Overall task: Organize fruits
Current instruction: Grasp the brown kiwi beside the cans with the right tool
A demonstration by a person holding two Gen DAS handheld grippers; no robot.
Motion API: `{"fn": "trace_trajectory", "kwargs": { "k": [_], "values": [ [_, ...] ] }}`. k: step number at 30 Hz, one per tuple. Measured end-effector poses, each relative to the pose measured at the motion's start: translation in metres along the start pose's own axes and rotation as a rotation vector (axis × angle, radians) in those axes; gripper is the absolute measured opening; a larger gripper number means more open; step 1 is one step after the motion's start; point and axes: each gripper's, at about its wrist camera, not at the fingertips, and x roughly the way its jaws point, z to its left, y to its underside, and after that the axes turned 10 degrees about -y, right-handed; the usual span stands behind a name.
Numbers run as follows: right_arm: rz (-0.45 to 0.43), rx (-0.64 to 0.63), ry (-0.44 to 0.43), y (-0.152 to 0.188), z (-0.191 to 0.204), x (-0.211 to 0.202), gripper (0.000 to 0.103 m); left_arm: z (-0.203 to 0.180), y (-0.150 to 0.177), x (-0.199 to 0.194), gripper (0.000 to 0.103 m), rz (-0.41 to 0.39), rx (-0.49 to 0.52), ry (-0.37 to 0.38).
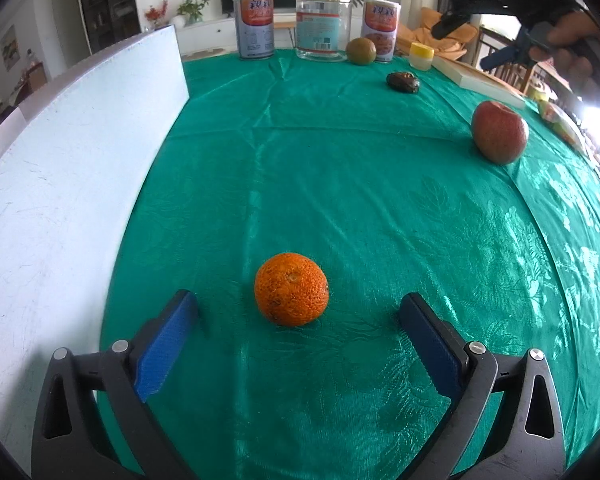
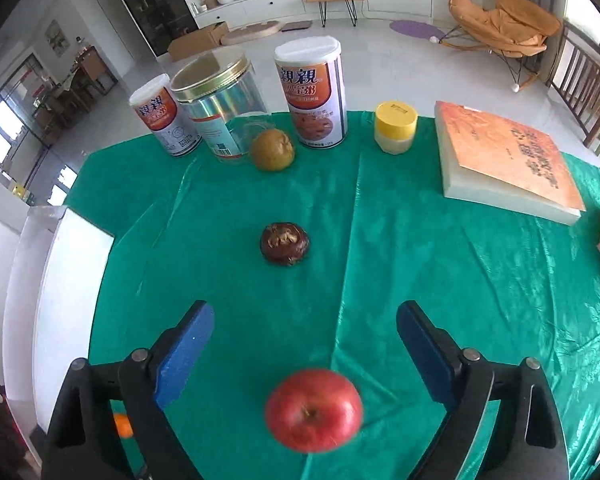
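An orange [image 1: 291, 289] lies on the green tablecloth [image 1: 340, 184], just ahead of my open, empty left gripper [image 1: 298, 310], between its blue pads. A red apple [image 1: 499, 131] sits at the right; in the right wrist view the apple [image 2: 314, 409] lies below and between the pads of my open right gripper [image 2: 305, 322]. A green-brown round fruit [image 2: 272, 149] stands by the cans. A dark brown wrinkled item [image 2: 285, 243] lies mid-table. The right gripper [image 1: 496, 56] shows at the upper right of the left wrist view, held in a hand.
A white board [image 1: 60, 184] stands along the table's left edge. Two printed cans [image 2: 312, 92] [image 2: 162, 120], a clear jar [image 2: 220, 100] with a gold lid and a small yellow-lidded jar [image 2: 395, 127] line the far edge. A thick book [image 2: 504, 160] lies at the right.
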Motion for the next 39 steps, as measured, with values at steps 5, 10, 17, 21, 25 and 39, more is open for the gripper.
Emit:
{"fn": "trace_trajectory", "kwargs": {
  "k": [5,10,17,21,25,39],
  "values": [
    [0.022,0.038,0.018,-0.026,0.011,0.052,0.082,0.000,0.000,0.000,0.102,0.000,0.001,-0.002],
    [-0.099,-0.074,0.018,-0.047,0.032,0.063,0.082,0.000,-0.001,0.000,0.102,0.000,0.002,-0.004],
    [-0.178,0.070,-0.049,-0.070,0.014,0.082,0.075,0.000,-0.001,0.000,0.102,0.000,0.002,-0.004],
    [-0.161,-0.018,0.008,-0.079,0.027,0.089,0.074,0.000,-0.001,0.000,0.102,0.000,0.002,-0.004],
    [-0.155,-0.017,0.030,-0.085,0.030,0.098,0.074,0.000,-0.001,0.000,0.102,0.000,0.002,-0.004],
    [-0.116,-0.011,-0.104,-0.052,0.018,0.061,0.000,0.000,-0.001,0.001,0.102,0.000,0.002,-0.005]
  ]
}}
